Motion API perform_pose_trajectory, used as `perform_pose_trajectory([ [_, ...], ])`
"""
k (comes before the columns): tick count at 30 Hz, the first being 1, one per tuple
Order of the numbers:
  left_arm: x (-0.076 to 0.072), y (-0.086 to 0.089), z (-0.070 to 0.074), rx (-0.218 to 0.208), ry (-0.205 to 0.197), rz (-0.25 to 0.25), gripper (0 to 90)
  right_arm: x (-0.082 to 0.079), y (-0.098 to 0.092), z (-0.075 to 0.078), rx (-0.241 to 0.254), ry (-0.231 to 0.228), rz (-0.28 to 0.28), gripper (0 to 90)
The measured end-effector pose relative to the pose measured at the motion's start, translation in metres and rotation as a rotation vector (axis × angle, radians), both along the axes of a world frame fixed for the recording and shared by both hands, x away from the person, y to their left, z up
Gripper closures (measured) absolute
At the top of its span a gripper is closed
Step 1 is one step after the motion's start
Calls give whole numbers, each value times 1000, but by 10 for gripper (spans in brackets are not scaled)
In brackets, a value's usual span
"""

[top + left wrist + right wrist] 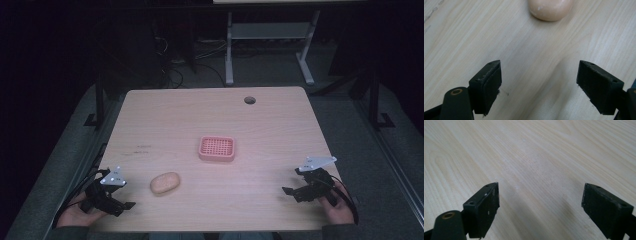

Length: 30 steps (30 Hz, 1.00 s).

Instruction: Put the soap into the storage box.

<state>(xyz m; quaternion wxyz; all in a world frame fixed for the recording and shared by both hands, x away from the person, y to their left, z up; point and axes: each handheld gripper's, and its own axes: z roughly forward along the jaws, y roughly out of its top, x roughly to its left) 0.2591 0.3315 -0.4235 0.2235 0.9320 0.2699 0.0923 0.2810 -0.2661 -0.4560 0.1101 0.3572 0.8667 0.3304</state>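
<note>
Left tongs (129, 205) at near-left desk corner, jaws spread wide, gripping nothing, aimed at peach oval lump (165, 183) just ahead, likely lined up for pickup. Lump, maybe soap bar or bread roll, dim light hinders telling, lies flat on desk (165, 120), near front edge. Pink perforated tray (217, 148) sits mid-desk, beyond and right of lump, apart from it; plausible drop spot. Right tongs (287, 191) at near-right corner, jaws released, over bare wood, waiting clear.
</note>
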Motion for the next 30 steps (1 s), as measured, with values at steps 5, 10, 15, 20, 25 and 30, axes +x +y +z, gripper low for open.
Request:
perform_pose_trajectory([
  [5,6,-14,7,19,-9,-32,201,1,-1,-1,1,-2,3,142],
  [10,13,-28,7,31,2,-65,202,0,-2,0,7,-5,3,142],
  [15,18,-39,6,39,16,-89,203,0,-2,0,10,-3,5,142],
  [20,24,-51,9,31,11,-111,205,-1,-1,0,15,-11,13,142],
  [25,33,-65,9,38,28,-132,208,-1,-1,0,14,-3,19,142],
  [30,39,-76,6,54,36,-151,210,-2,0,0,14,1,23,142],
])
